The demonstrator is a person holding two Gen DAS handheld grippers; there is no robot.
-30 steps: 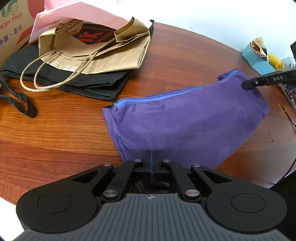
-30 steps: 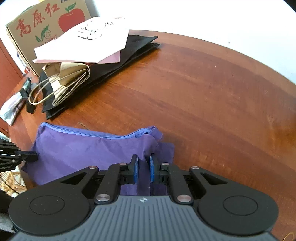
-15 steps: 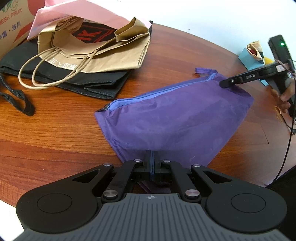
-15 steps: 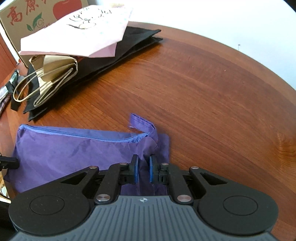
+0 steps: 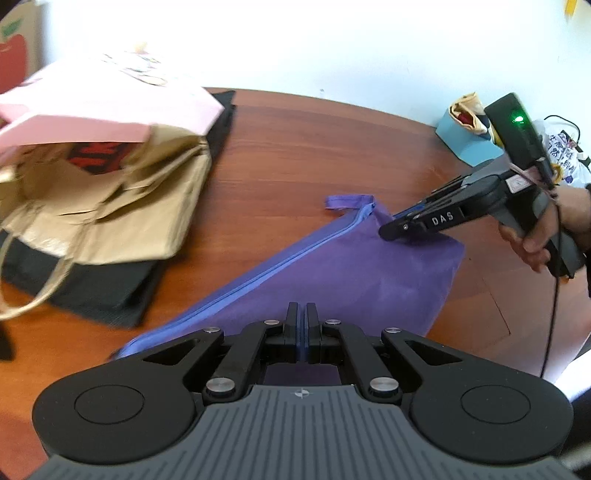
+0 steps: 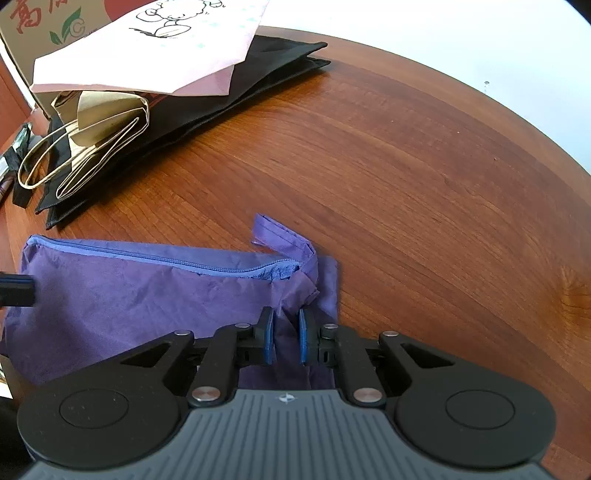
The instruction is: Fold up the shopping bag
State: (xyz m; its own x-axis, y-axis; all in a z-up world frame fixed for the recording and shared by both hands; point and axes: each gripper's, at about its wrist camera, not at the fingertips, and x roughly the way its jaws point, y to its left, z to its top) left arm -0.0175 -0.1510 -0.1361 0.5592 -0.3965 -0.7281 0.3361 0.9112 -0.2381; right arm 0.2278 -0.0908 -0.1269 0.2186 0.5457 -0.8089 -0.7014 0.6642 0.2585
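A purple fabric shopping bag (image 5: 332, 280) with a blue zipper edge lies flat on the wooden table (image 5: 314, 147). My left gripper (image 5: 302, 332) is shut on the bag's near edge. In the right wrist view the bag (image 6: 147, 291) lies ahead and to the left, with a loose strap end (image 6: 280, 232) sticking up. My right gripper (image 6: 287, 338) has its jaws a small gap apart with bunched purple cloth between them, at the bag's strap corner. It also shows in the left wrist view (image 5: 391, 230), tip on the bag's far corner.
A pile of other bags sits at the table's far left: a pink paper bag (image 5: 110, 107), a brown paper bag (image 5: 122, 214) with cord handles, and a black fabric bag (image 5: 103, 291). A fruit carton (image 6: 44, 33) stands behind them. A blue box (image 5: 469, 142) is at the right.
The bag has been drawn nearer and turned, so its zipper edge runs more diagonally. The left gripper's view has swung left toward the pile. The right gripper's jaws have opened slightly.
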